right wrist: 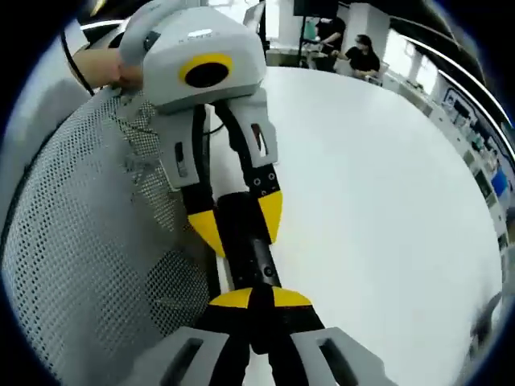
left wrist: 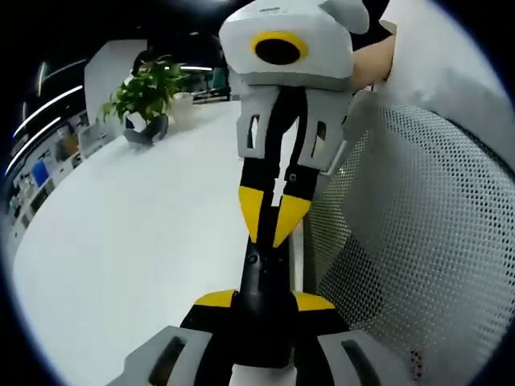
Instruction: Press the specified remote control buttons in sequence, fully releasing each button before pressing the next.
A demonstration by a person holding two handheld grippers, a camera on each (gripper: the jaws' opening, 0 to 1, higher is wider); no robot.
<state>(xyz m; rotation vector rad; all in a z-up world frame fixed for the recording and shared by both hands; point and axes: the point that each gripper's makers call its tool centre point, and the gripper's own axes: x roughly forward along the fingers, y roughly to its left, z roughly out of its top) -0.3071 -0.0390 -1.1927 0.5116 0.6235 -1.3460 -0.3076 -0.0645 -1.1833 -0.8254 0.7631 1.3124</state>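
Left tool point(left wrist: 265, 301) clenched remote point(left wrist: 261, 277) | right tool point(left wrist: 272, 235) closed, tips on remote | step: pressing | next: full release.

Left hand-held gripper point(left wrist: 265, 301) clamping black remote point(left wrist: 264, 277), right hand-held gripper point(left wrist: 273, 233) closed at its far end, white table point(left wrist: 145, 233)

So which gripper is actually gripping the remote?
The left gripper: its jaws straddle the remote. The right gripper has its jaws closed together, tips pointing at it.
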